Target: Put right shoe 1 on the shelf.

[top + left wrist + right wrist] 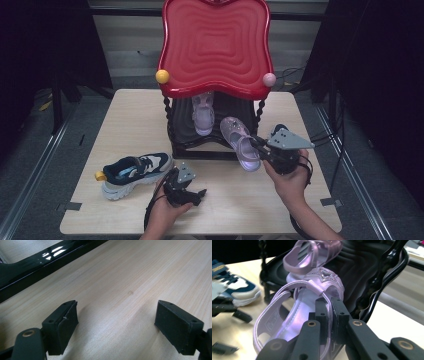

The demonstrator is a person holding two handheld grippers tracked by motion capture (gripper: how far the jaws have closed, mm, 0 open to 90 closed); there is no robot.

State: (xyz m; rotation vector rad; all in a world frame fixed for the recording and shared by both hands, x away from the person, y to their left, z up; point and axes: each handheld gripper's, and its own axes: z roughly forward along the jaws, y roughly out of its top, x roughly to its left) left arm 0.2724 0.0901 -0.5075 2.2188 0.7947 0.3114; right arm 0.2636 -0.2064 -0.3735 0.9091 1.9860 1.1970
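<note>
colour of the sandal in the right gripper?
Pale lilac sandal, glittery star on the strap; clearest in the right gripper view.

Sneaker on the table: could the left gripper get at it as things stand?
Probably yes. The left gripper is open and holds nothing, the sneaker lies just beside it, and only bare table shows between them.

Even overhead light, dark surroundings, glare on the black rack base [30,263], blurred foreground in both gripper views.

Glossy lilac sandal [242,142] tilted, toe toward the black shelf [220,127].
</note>
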